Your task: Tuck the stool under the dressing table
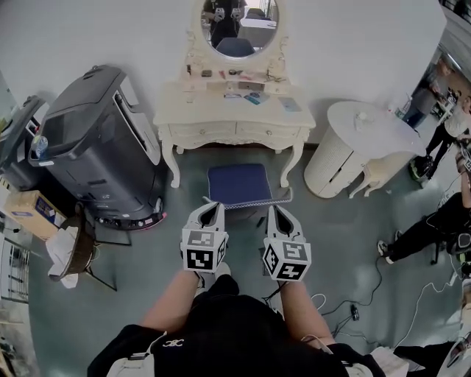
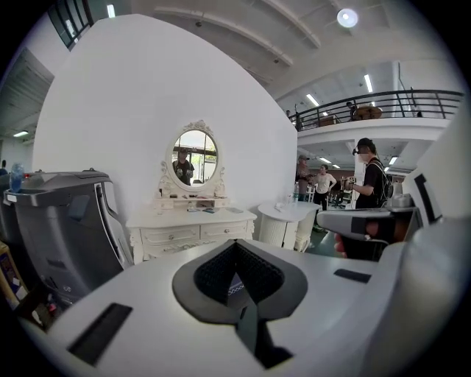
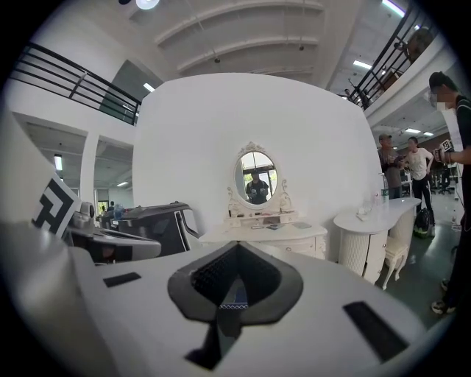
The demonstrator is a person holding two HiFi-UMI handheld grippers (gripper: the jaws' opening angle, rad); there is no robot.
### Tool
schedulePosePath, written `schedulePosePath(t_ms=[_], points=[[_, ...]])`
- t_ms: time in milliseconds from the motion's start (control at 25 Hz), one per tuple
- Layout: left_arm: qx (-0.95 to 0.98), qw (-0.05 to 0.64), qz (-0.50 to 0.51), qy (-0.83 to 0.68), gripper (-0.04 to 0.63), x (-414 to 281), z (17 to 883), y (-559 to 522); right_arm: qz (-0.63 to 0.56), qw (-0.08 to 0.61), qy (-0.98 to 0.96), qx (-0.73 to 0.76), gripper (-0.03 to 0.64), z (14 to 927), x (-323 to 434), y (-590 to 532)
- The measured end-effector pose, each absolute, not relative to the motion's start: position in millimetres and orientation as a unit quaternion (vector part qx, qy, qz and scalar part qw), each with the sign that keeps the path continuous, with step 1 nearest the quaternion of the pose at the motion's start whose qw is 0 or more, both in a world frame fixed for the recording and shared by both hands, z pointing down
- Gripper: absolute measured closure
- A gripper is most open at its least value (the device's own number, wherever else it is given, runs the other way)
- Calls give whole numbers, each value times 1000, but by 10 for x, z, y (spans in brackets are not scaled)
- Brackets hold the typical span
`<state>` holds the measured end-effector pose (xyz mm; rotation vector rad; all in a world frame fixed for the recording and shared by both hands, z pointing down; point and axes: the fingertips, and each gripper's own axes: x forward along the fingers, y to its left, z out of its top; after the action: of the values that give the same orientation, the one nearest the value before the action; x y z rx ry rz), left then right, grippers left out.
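- One stool [image 1: 238,184], with a dark blue cushion trimmed in a white pattern, stands on the grey-green floor in front of the one cream dressing table [image 1: 213,112]. Its far part lies between the table's two front legs; its near part sticks out toward the person.
- Two tongs are in play. The left tongs [image 1: 212,208] and the right tongs [image 1: 274,211] point side by side at the stool's near edge, one at each near corner.
- Both pairs of jaws are pressed together. Each gripper view shows only a sliver of blue cushion and white trim through the gap ahead of the pads.
- The dressing table has two drawers [image 1: 200,133] across its front, one oval mirror [image 1: 241,22] above, and a few small items on its surface.
- One big dark grey machine [image 1: 96,140] stands left of the table.
- One round white side table [image 1: 364,121] stands to its right.
- Three people stand at the right in the right gripper view.
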<state>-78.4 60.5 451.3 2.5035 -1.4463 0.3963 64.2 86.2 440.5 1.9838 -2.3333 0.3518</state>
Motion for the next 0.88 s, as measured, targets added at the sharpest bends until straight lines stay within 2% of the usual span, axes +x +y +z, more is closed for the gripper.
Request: schedulePosePath(t_ms=[880], points=[[869, 130, 153, -453, 588, -525, 4628, -912, 126, 63, -748, 649, 607, 4452, 877, -605]])
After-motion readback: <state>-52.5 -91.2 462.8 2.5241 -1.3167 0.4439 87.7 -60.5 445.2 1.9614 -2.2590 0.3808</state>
